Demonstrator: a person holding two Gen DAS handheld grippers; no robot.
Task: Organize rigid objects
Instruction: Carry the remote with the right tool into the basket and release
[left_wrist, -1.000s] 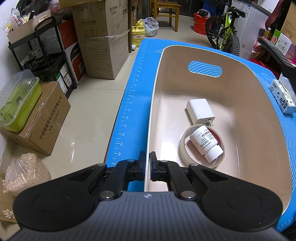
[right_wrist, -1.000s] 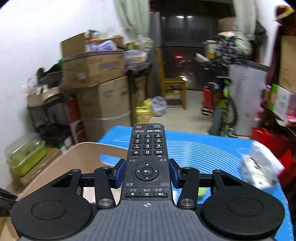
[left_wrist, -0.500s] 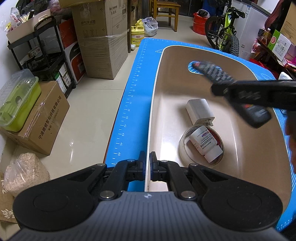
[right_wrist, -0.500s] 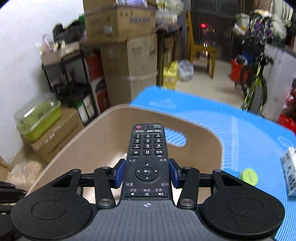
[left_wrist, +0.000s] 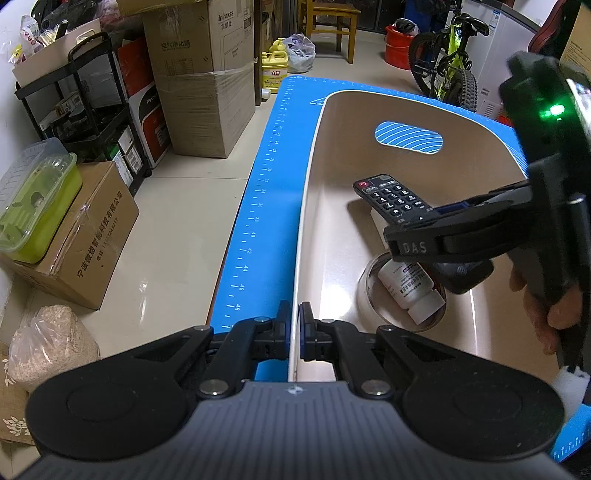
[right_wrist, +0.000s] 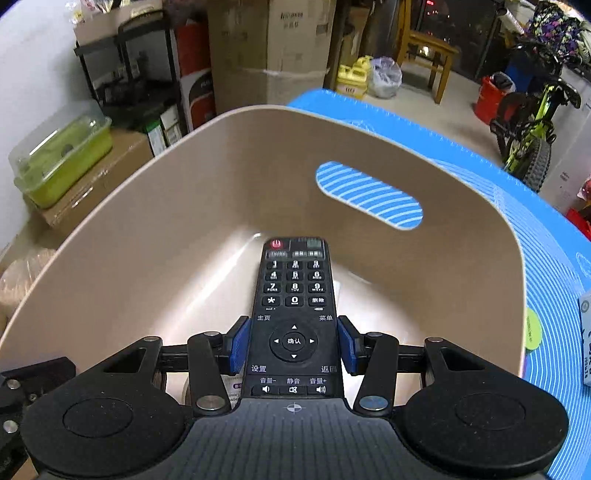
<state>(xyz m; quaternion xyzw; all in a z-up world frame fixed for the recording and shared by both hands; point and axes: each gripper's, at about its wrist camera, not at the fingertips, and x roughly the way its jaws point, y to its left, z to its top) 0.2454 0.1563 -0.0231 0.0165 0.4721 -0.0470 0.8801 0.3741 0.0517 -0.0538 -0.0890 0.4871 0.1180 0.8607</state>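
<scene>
Right gripper (right_wrist: 293, 343), clenched on the black TV remote control (right_wrist: 293, 306), has swung in over the beige plastic tub (right_wrist: 110, 236) and dipped inside; remote now hangs just above the floor, ready for release. Left gripper (left_wrist: 294, 332) stays clamped on the tub's near rim, steadying it on the bench.

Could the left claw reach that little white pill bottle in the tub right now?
Probably not: the left claw is clamped on the tub's rim, and the right claw, holding the remote, hangs over the bottle.
</scene>
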